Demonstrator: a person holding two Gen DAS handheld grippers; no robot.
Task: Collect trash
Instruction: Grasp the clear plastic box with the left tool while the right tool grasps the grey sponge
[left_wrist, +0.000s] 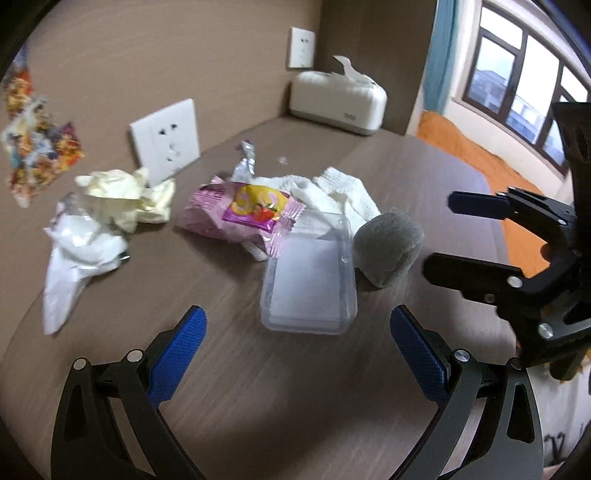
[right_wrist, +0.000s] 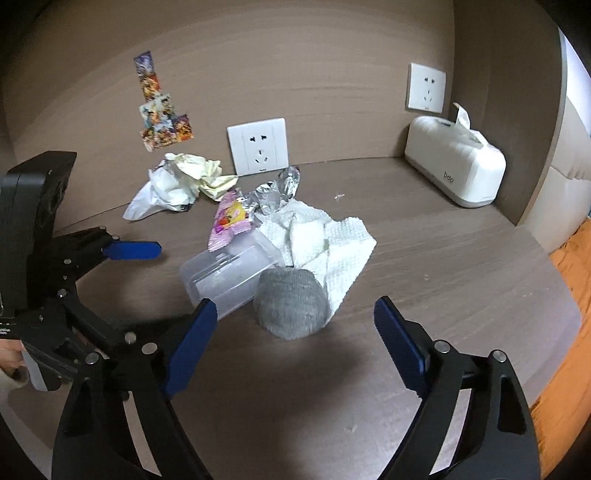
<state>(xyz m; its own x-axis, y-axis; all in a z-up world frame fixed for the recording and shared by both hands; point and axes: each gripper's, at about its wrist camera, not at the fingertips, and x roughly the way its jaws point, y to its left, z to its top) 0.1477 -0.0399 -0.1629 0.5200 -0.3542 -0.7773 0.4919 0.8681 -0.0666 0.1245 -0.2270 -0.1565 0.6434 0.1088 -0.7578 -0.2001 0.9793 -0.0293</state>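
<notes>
Trash lies in a cluster on the brown table. A clear plastic box (left_wrist: 309, 284) (right_wrist: 225, 273) lies in front, a grey rolled sock (left_wrist: 388, 246) (right_wrist: 291, 302) beside it. Behind them lie a white paper towel (left_wrist: 340, 195) (right_wrist: 325, 236), a pink snack wrapper (left_wrist: 243, 214) (right_wrist: 229, 221), a silver foil wrapper (right_wrist: 275, 192), a yellow crumpled paper (left_wrist: 125, 195) (right_wrist: 207, 173) and a white plastic bag (left_wrist: 74, 254) (right_wrist: 159, 195). My left gripper (left_wrist: 297, 332) is open, just short of the box. My right gripper (right_wrist: 295, 321) is open, around the sock's near side.
A white tissue box (left_wrist: 338, 101) (right_wrist: 456, 166) stands in the back corner. Wall sockets (left_wrist: 166, 140) (right_wrist: 258, 146) and colourful stickers (right_wrist: 162, 110) are on the back panel. An orange bed cover (left_wrist: 476, 155) lies past the table's right edge.
</notes>
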